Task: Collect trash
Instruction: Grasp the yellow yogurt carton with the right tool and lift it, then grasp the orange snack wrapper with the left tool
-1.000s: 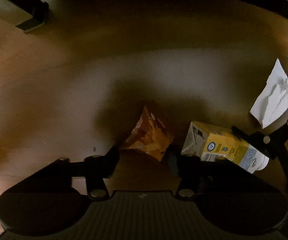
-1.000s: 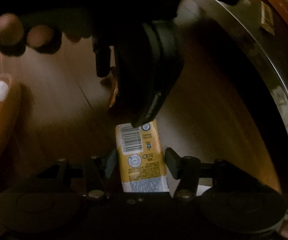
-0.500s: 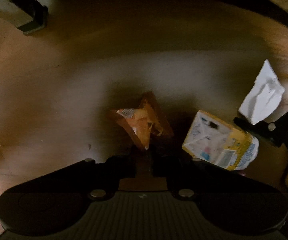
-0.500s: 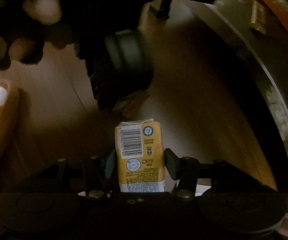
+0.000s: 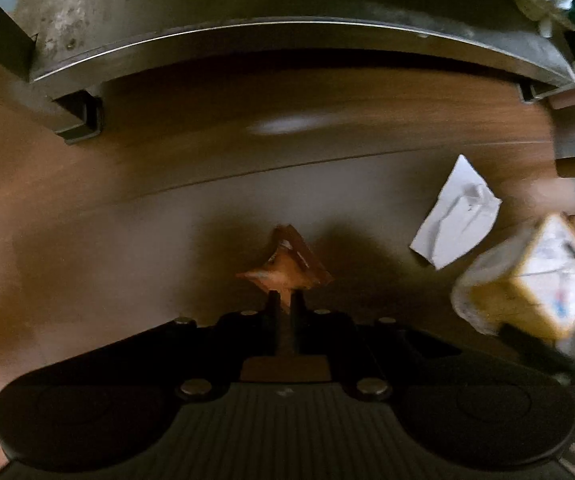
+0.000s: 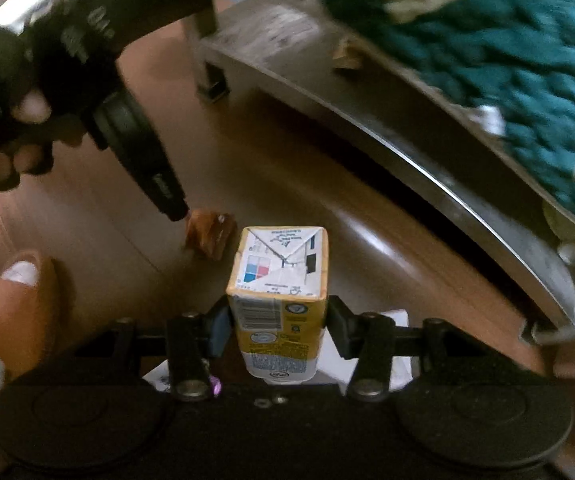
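My left gripper [image 5: 284, 300] is shut on an orange snack wrapper [image 5: 287, 264] and holds it above the wooden floor. The same wrapper [image 6: 209, 236] shows in the right wrist view at the tip of the left gripper. My right gripper [image 6: 277, 320] is shut on a yellow and white drink carton [image 6: 279, 300], lifted off the floor. The carton [image 5: 535, 280] also shows blurred at the right of the left wrist view. A crumpled white paper [image 5: 455, 216] lies on the floor to the right of the wrapper.
A low metal-edged furniture base [image 5: 287, 40] with a dark leg [image 5: 81, 116] stands ahead. A teal and cream knitted blanket [image 6: 487, 40] lies on it. A foot in an orange slipper [image 6: 19, 300] stands at the left.
The left gripper closed on the orange wrapper and lifted it. The right gripper raised the carton off the floor and tilted up. Both views now show the furniture ahead.
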